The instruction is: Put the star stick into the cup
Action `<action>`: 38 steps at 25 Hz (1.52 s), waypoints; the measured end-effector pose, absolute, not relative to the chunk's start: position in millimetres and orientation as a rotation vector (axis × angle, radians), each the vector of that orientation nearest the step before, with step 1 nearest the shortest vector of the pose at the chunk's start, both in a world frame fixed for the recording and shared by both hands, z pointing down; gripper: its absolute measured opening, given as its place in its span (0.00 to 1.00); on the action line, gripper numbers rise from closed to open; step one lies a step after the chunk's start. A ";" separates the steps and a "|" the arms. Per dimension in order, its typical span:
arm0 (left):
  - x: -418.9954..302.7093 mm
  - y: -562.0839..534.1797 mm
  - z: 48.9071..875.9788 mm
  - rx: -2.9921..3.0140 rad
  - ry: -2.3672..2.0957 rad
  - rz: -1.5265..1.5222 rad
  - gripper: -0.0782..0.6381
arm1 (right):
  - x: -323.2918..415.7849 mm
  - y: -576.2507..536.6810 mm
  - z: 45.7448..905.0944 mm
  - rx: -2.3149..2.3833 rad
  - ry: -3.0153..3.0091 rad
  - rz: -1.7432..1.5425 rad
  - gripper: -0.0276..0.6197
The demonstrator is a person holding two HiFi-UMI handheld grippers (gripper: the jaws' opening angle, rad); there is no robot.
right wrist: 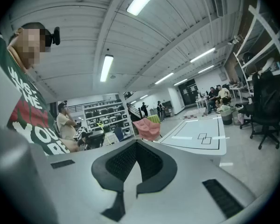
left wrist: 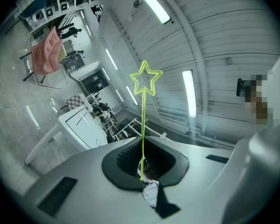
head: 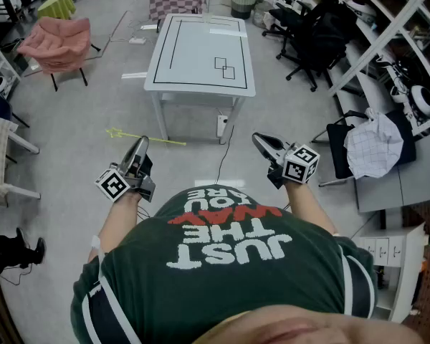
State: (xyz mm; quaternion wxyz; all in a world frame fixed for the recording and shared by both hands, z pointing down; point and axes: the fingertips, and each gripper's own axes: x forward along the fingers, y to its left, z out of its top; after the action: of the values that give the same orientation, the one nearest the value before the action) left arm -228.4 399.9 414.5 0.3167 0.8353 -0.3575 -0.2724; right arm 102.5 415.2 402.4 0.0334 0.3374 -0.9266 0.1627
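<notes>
The star stick [left wrist: 143, 125] is thin and yellow-green, and its open star stands high against the ceiling in the left gripper view. Its lower end sits between the dark pads of my left gripper [left wrist: 142, 164], which is shut on it. In the head view the star stick [head: 122, 133] shows as a thin line across the tip of the left gripper [head: 140, 145], star end to the left. My right gripper [head: 262, 142] is held at about the same height to the right; it [right wrist: 137, 164] is shut with nothing in it. I cannot make out a cup.
A white table [head: 201, 63] with black lines stands straight ahead on the grey floor. A pink chair [head: 57, 43] is at the far left. Black office chairs [head: 312, 31] and shelving [head: 394, 56] line the right. A cable [head: 226, 153] runs across the floor.
</notes>
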 end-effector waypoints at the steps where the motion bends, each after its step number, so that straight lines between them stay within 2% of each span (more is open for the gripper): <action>1: -230.3 398.2 416.2 2.190 -0.943 -0.728 0.14 | 103.3 414.6 402.9 1.041 -2.849 0.499 0.09; 20: -217.9 398.1 413.5 2.176 -0.940 -0.756 0.14 | 116.6 414.6 401.5 1.074 -2.850 0.515 0.09; 38: -74.8 410.2 411.4 2.204 -0.923 -0.714 0.14 | 225.0 423.4 404.1 0.990 -2.901 0.485 0.09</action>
State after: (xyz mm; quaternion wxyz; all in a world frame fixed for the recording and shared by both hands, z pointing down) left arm -74.8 410.2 411.4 0.3182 0.8378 -0.3508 -0.2714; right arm 225.0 423.4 404.1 0.0192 0.3190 -0.9346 0.1562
